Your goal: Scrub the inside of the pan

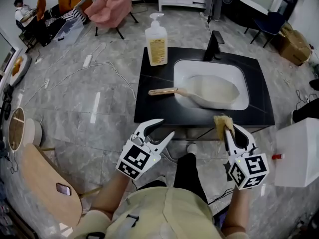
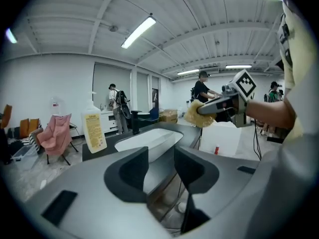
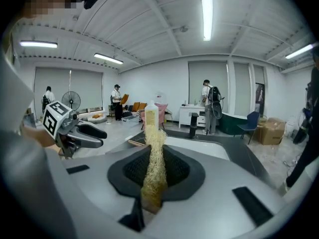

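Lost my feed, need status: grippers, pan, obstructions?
Left gripper open, empty. Right gripper shut on scrubber. Pan in sink, untouched. Soap bottle stands clear.

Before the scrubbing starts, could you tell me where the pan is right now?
In the head view, the pan lies inside the white sink, its wooden handle reaching left over the black counter, near the soap bottle.

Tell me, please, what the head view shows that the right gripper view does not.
Only the head view: the pan's pale inside in the sink, and a phone on a wooden table. Only the right gripper view: overhead strip lights. Both: the soap bottle, the faucet, the open left gripper, and the sponge pinched in the right gripper's fingers.
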